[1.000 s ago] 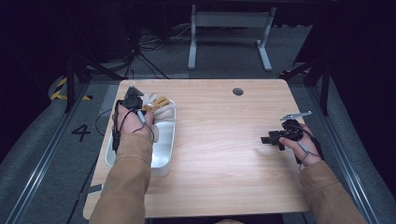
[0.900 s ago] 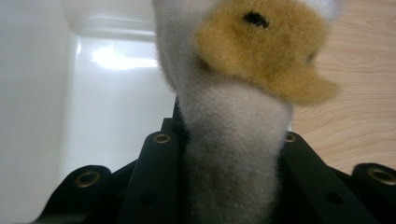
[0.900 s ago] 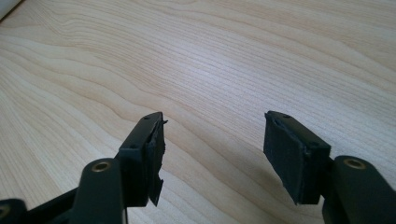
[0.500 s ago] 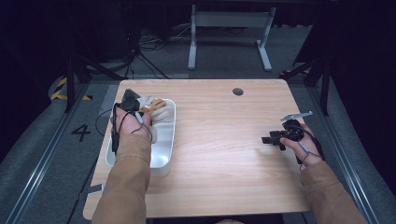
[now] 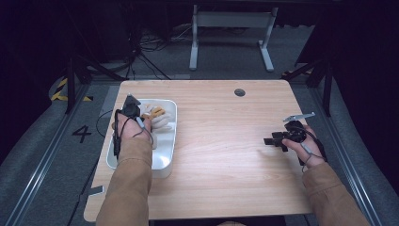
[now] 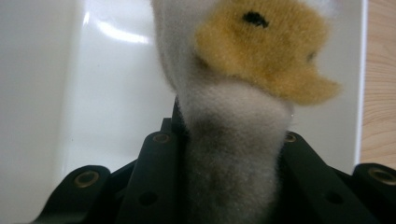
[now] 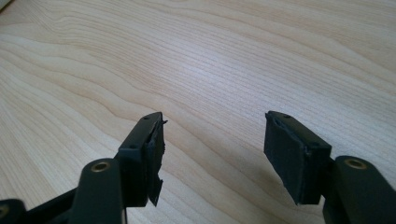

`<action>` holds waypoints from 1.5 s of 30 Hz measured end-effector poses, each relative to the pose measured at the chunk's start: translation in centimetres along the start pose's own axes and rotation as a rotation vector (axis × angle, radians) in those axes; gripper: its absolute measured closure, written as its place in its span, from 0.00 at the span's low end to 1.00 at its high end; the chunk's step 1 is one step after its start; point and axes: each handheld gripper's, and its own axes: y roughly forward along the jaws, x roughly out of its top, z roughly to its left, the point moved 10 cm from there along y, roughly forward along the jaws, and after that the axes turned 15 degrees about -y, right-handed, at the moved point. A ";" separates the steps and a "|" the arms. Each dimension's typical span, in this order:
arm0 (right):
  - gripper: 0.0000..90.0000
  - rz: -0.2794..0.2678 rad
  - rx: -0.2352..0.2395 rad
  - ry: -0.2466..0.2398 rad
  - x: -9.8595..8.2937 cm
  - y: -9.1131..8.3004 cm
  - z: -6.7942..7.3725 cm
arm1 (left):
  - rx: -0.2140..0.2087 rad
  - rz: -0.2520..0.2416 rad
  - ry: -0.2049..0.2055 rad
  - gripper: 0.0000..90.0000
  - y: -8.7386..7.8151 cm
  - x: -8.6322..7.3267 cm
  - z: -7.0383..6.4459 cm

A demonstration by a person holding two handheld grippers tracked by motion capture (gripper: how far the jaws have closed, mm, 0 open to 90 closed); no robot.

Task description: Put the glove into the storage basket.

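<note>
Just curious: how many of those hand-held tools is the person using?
2: the left tool grips a plush toy over the white tray; the right tool hovers open above the table.

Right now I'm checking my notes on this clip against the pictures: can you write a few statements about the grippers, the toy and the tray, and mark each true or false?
1. The left gripper is shut on the plush toy. True.
2. The plush toy is over the bare wood at the table's middle. False: it is over the white tray.
3. The right gripper is open and holds nothing. True.
4. The right gripper is above the tray. False: it is over the wooden table, at the right side.
</note>
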 end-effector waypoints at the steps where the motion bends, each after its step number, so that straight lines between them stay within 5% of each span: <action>1: 0.43 -0.001 0.000 0.003 0.0 0.0 0.0 | 0.004 0.006 -0.003 0.82 0.2 -0.1 0.1; 23: 0.43 0.002 -0.001 0.007 -0.2 0.0 -0.2 | 0.051 0.075 -0.009 0.82 4.0 -1.1 1.1; 45: 0.42 0.010 0.004 0.017 -0.6 0.0 -0.3 | 0.106 0.157 0.003 0.80 5.7 -2.1 2.0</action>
